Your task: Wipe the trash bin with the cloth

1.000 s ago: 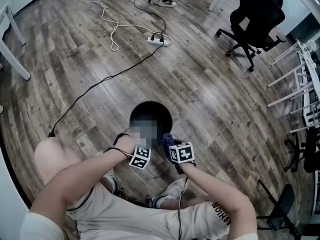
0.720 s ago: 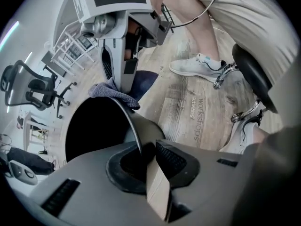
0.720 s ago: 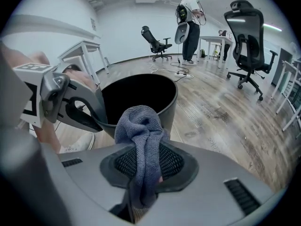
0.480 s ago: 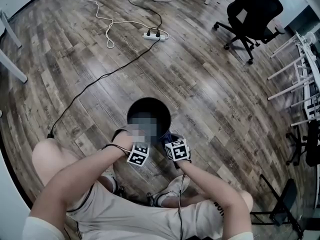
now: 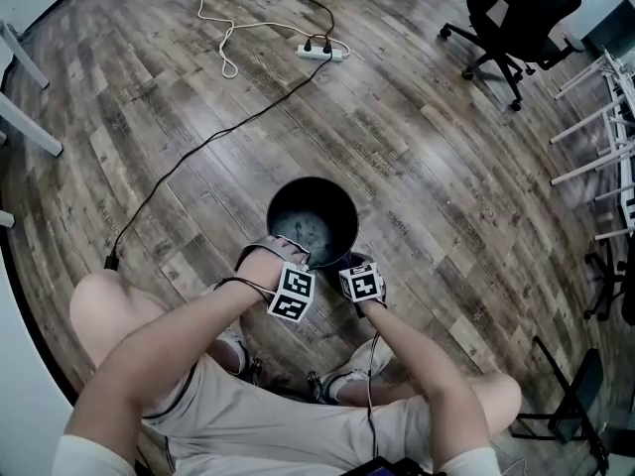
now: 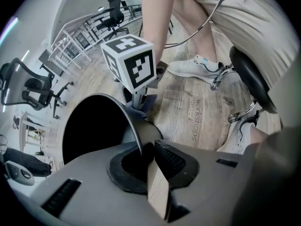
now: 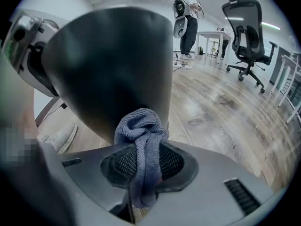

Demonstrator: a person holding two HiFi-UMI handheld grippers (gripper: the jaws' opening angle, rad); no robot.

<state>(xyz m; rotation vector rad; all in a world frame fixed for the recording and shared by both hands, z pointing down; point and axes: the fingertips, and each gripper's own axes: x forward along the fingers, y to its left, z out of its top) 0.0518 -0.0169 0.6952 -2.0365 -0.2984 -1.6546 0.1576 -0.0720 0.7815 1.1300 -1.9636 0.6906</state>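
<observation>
A black round trash bin (image 5: 312, 182) stands on the wood floor in front of the seated person's knees. My left gripper (image 5: 295, 263) is at its near rim. In the left gripper view the thin rim (image 6: 134, 122) runs between the jaws (image 6: 149, 157), which are closing on it. My right gripper (image 5: 343, 266) is at the bin's near right side, shut on a bunched blue-grey cloth (image 7: 141, 126). The right gripper (image 7: 143, 166) holds that cloth against the bin's outer wall (image 7: 113, 65). The cloth (image 6: 144, 102) also shows below the marker cube in the left gripper view.
A power strip (image 5: 322, 53) with black and white cables (image 5: 198, 147) lies on the floor beyond the bin. An office chair (image 5: 521, 13) and a white rack (image 5: 605, 97) stand at the far right. The person's shoes (image 6: 197, 67) and stool (image 6: 251, 79) are close behind the grippers.
Both grippers have stayed at the bin's near side and edged closer to it. The right gripper's cube has moved up towards the bin's wall. The head view has shifted slightly.
</observation>
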